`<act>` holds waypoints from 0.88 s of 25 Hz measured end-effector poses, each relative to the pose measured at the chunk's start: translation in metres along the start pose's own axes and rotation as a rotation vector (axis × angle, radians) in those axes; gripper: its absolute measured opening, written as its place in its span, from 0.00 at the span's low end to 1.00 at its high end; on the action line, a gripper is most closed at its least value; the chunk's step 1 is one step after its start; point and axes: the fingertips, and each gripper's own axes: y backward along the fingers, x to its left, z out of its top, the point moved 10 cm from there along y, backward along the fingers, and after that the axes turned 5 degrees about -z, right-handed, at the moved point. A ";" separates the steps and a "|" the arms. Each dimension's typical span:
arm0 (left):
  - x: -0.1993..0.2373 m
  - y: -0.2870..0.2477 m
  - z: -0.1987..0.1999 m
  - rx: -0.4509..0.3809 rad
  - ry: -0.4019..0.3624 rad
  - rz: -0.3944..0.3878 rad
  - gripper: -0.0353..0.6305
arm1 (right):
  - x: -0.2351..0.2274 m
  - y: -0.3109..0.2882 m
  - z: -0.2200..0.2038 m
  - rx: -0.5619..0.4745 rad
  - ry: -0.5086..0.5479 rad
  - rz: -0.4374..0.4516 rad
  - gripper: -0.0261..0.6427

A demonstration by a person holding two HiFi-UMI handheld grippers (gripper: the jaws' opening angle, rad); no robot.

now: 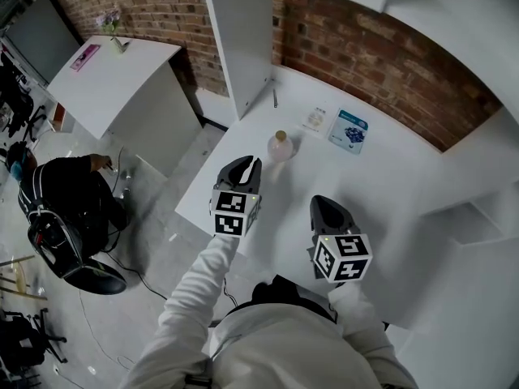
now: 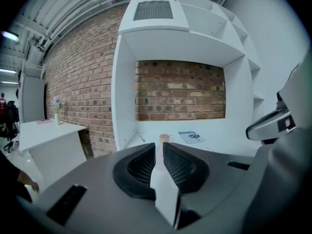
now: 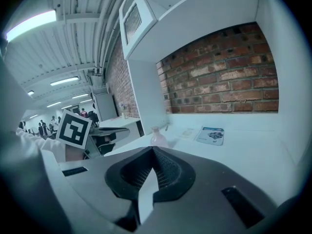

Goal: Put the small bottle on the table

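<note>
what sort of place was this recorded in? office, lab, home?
Probably an open-plan office or lab, not a home: a white built-in desk with shelving against a brick wall, an exposed ceiling with strip lights, and a second white table nearby.

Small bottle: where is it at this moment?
In the head view the small bottle stands upright on the white table, just ahead of the left hand-held gripper, with two leaflets to its right.
</note>
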 end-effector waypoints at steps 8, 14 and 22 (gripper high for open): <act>0.008 0.043 -0.011 -0.013 0.072 0.045 0.13 | 0.015 0.005 0.000 -0.013 0.023 0.005 0.08; 0.002 0.068 -0.015 0.008 0.068 0.042 0.11 | 0.026 0.011 -0.001 -0.019 0.025 0.005 0.08; -0.013 0.097 -0.020 -0.003 0.089 0.036 0.10 | 0.031 0.021 -0.005 -0.034 0.038 0.001 0.08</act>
